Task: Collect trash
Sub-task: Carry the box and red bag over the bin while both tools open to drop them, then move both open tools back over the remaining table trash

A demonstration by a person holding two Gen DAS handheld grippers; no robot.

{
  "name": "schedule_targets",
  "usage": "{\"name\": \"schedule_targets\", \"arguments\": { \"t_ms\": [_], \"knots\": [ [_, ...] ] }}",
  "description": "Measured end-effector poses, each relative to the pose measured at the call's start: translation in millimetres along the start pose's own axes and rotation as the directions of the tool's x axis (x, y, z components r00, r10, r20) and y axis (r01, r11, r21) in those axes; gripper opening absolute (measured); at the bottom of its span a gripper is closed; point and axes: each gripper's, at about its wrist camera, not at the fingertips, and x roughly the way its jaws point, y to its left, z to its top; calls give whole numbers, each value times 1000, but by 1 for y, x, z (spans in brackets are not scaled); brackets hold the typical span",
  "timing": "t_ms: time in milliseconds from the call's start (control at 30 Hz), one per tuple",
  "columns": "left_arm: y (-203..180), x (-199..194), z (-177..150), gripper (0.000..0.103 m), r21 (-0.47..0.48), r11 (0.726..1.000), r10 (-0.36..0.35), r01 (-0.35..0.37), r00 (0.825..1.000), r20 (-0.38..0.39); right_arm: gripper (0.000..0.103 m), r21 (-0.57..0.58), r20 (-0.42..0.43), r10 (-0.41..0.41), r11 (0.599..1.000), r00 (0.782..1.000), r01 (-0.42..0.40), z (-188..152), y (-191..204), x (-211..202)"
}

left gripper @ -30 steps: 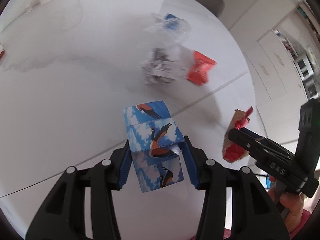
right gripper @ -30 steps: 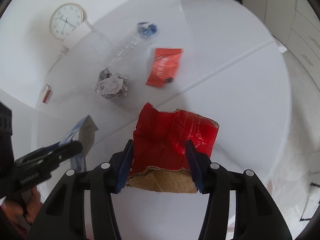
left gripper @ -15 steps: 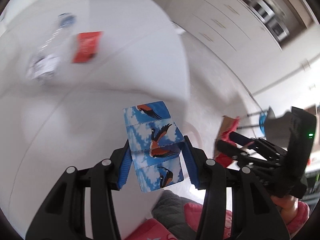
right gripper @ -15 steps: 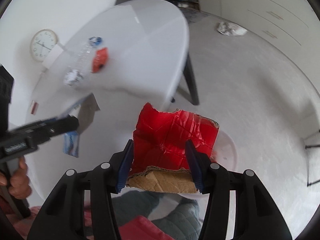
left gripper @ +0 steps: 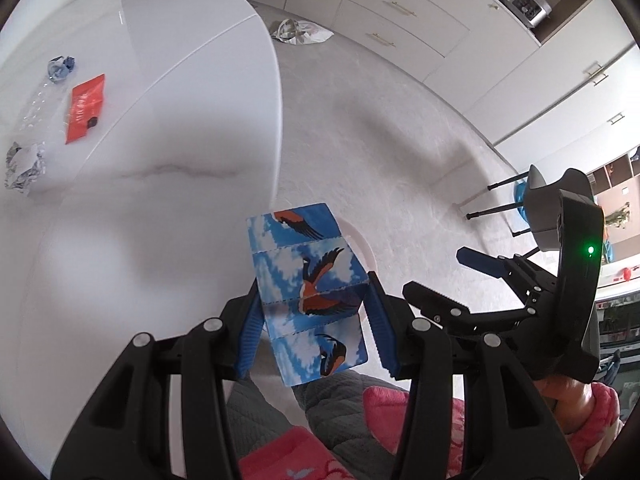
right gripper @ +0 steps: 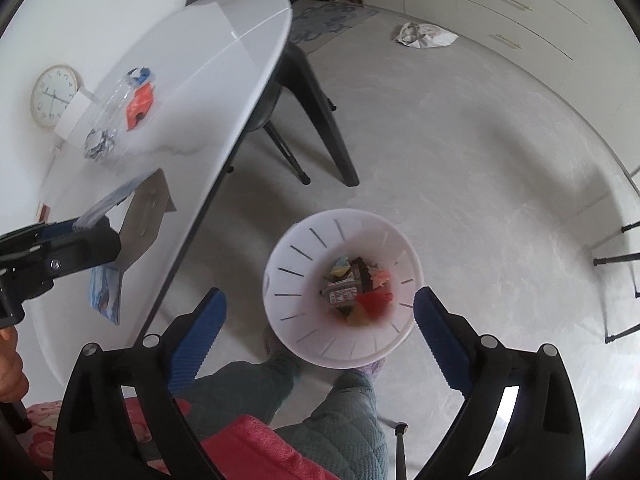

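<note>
My left gripper (left gripper: 314, 320) is shut on a blue carton with bird pictures (left gripper: 308, 288), held past the table edge; it also shows in the right wrist view (right gripper: 106, 292). My right gripper (right gripper: 318, 320) is open and empty, directly above a white trash bin (right gripper: 296, 332) on the floor. A red cardboard piece (right gripper: 374, 302) lies in the bin with other trash. The right gripper (left gripper: 452, 284) shows open in the left wrist view. On the white table (left gripper: 132, 184) lie a red wrapper (left gripper: 85, 107), a crumpled paper ball (left gripper: 24, 166) and a clear plastic bottle (left gripper: 52, 76).
A dark chair (right gripper: 304, 92) stands under the table's far side. A crumpled bag (right gripper: 424, 36) lies on the floor by white cabinets (left gripper: 400, 12). A wall clock (right gripper: 54, 94) leans behind the table. The person's legs (right gripper: 332, 412) stand below the bin.
Both grippers swung from over the table to past its edge. My right gripper opened and the red cardboard dropped into the bin. The left still holds the carton.
</note>
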Motion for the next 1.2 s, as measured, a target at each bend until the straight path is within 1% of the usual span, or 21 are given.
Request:
{"name": "schedule_targets", "arguments": {
  "t_ms": [133,267,300,333,367,400,467,500,567,700,1033,1200],
  "knots": [
    [-13,3,0,47,17,1000,0,0,1000,0,96,25,8,-10,1000,1000,10,-4,-14,-4],
    [-15,0,-1,47,43,999,-6,7,1000,-1,97,48,11,-26,999,1000,25,-7,-26,-8],
    [-17,3,-2,51,52,999,-11,11,1000,-2,98,55,13,-31,998,999,30,-8,-30,-8],
    [-20,5,-3,58,64,998,-14,14,1000,-5,99,61,14,-36,997,999,35,-8,-31,-9],
    [-23,5,-4,78,76,997,-9,10,1000,-6,100,72,16,-45,996,999,44,-9,-35,-9],
    [-26,4,-4,89,88,996,6,-6,1000,-1,100,80,17,-49,996,999,48,-9,-36,-10],
    [-33,3,-4,91,110,994,13,-14,1000,8,100,99,19,-54,994,998,52,-9,-41,-10],
    [-35,2,-4,95,118,993,17,-18,1000,10,100,110,19,-55,993,998,52,-10,-44,-11],
    [-37,2,-3,95,128,991,38,-39,999,11,100,136,14,-54,989,998,52,-10,-49,-10],
    [-34,0,-2,95,127,990,52,-54,999,13,100,162,13,-50,986,999,47,-10,-52,-9],
    [-29,-6,-3,95,91,993,67,-68,998,22,100,133,9,-53,990,999,51,-7,-42,-6],
    [-15,-10,-3,95,58,995,77,-79,997,28,100,117,5,-48,992,999,47,-2,-32,-2]
  ]
}}
